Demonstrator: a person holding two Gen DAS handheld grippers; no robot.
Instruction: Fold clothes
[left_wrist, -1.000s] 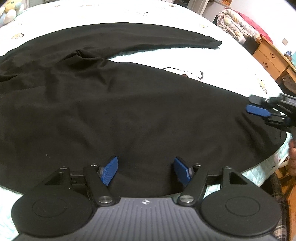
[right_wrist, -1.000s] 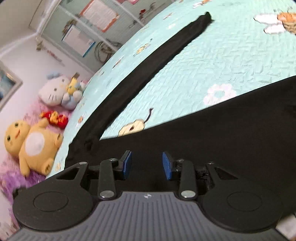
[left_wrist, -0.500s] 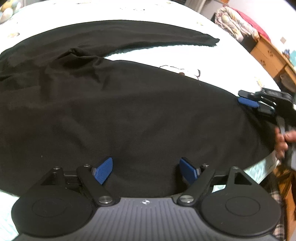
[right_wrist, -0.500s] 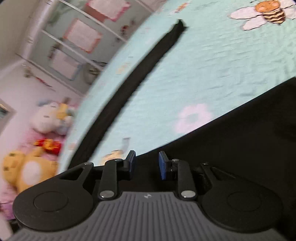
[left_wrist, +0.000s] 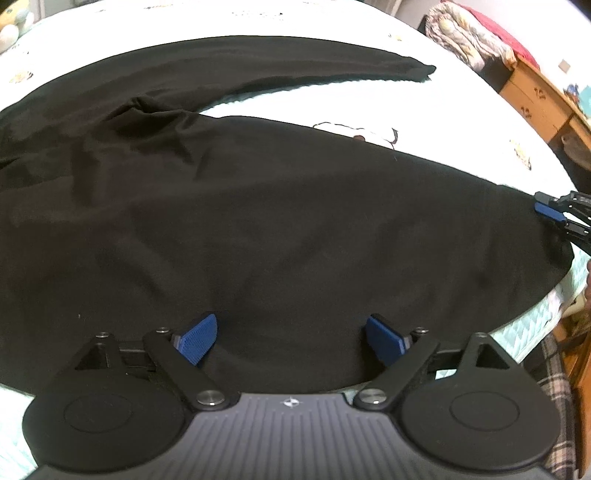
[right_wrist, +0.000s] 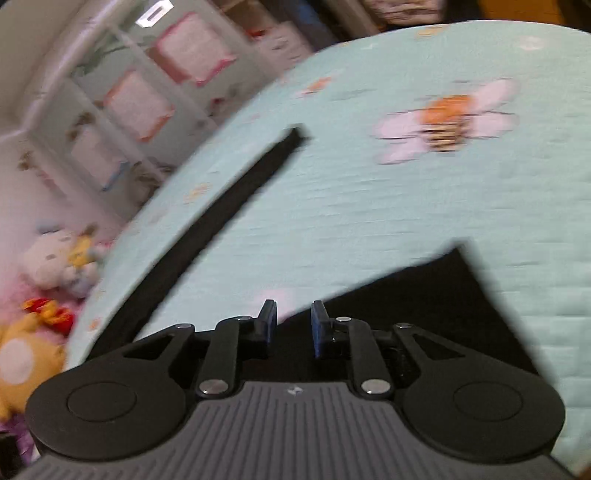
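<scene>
Black garment (left_wrist: 280, 221) spread on bedspread (right_wrist: 388, 221)

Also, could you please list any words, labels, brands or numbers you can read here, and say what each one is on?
No readable text in either view.
Small white emblem on the grey ribbed claw body: a mark, not letters.
Pink-framed sheets on the blurred white cabinet: too blurred to read.

The left wrist camera looked low across the black garment (left_wrist: 258, 229) on the bed (left_wrist: 461, 110) toward a wooden dresser (left_wrist: 535, 99). The right wrist camera, close above the garment's corner (right_wrist: 443, 295), faced the wall shelves (right_wrist: 140, 103). Both views shared the outstretched sleeve (left_wrist: 295, 62).
</scene>
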